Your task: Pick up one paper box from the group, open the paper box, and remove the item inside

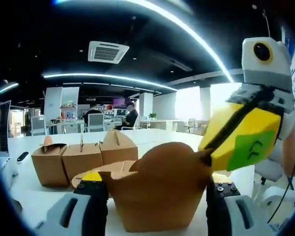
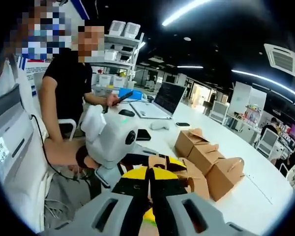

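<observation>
A brown paper box (image 1: pixel 160 196) is held off the table between my left gripper's black jaws, and my left gripper (image 1: pixel 155 186) is shut on its sides. My right gripper (image 1: pixel 206 152), yellow and black, reaches in from the right and pinches the box's top flap (image 1: pixel 199 156). In the right gripper view my right gripper (image 2: pixel 148 173) is shut on that flap (image 2: pixel 157 161), with the box (image 2: pixel 194 183) under it and the left gripper's white body (image 2: pixel 110 137) behind. Three more paper boxes (image 1: pixel 81 158) (image 2: pixel 206 156) stand grouped on the table.
The white table (image 2: pixel 258 196) runs long. A laptop (image 2: pixel 160 102), a phone (image 2: pixel 143 134) and a mouse (image 2: pixel 126 112) lie at its far end beside a standing person (image 2: pixel 69 83). Desks, chairs and seated people (image 1: pixel 130 117) are behind the boxes.
</observation>
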Tool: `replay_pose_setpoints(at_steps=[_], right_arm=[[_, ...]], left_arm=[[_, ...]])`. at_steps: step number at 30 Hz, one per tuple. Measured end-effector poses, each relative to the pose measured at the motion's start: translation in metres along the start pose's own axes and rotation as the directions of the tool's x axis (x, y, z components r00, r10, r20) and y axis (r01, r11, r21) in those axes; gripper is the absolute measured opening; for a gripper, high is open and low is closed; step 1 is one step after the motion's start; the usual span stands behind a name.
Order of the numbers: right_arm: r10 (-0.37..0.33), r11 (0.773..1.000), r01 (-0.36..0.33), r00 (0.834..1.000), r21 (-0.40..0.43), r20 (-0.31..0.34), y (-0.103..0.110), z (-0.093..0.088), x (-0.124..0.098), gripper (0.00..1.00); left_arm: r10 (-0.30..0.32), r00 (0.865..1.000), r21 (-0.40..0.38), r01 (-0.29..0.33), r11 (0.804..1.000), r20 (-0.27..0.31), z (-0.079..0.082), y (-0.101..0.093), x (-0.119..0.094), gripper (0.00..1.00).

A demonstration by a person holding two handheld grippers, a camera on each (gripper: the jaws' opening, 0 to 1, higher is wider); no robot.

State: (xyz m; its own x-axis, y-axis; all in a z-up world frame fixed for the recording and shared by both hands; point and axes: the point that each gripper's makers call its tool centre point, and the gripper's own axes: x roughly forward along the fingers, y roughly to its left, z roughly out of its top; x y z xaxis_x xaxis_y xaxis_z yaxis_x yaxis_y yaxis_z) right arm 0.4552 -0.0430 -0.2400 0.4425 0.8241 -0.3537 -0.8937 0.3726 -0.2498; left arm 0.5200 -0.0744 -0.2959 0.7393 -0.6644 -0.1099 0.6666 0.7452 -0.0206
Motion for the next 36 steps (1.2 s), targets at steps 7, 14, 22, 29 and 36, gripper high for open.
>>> replay_pose_setpoints(at_steps=[7,14,22,29,36], right_arm=[[-0.018,1.0,0.018,1.0,0.001,0.009,-0.006,0.002,-0.002,0.04],[0.023,1.0,-0.023,1.0,0.006,-0.008,0.004,-0.003,0.002,0.24],[-0.072,0.997,0.07,0.995,0.036,0.066,-0.023,0.018,-0.02,0.3],[-0.061,0.967,0.034,0.993,0.254,0.097,-0.051,-0.002,-0.024,0.39],[0.005,0.91,-0.052,0.993,0.411,0.115,-0.055,-0.026,-0.008,0.43]], left_arm=[[-0.031,0.998,0.064,0.028,0.998,0.051,0.014,-0.003,-0.007,0.85],[-0.032,0.999,0.094,0.029,0.995,0.039,0.006,-0.003,-0.006,0.72],[-0.043,0.998,0.083,0.04,0.996,0.036,0.006,-0.004,-0.006,0.71],[-0.049,0.998,0.083,0.047,0.995,0.031,0.005,-0.006,-0.006,0.71],[-0.053,0.998,0.084,0.051,0.995,0.023,0.004,-0.007,-0.009,0.75]])
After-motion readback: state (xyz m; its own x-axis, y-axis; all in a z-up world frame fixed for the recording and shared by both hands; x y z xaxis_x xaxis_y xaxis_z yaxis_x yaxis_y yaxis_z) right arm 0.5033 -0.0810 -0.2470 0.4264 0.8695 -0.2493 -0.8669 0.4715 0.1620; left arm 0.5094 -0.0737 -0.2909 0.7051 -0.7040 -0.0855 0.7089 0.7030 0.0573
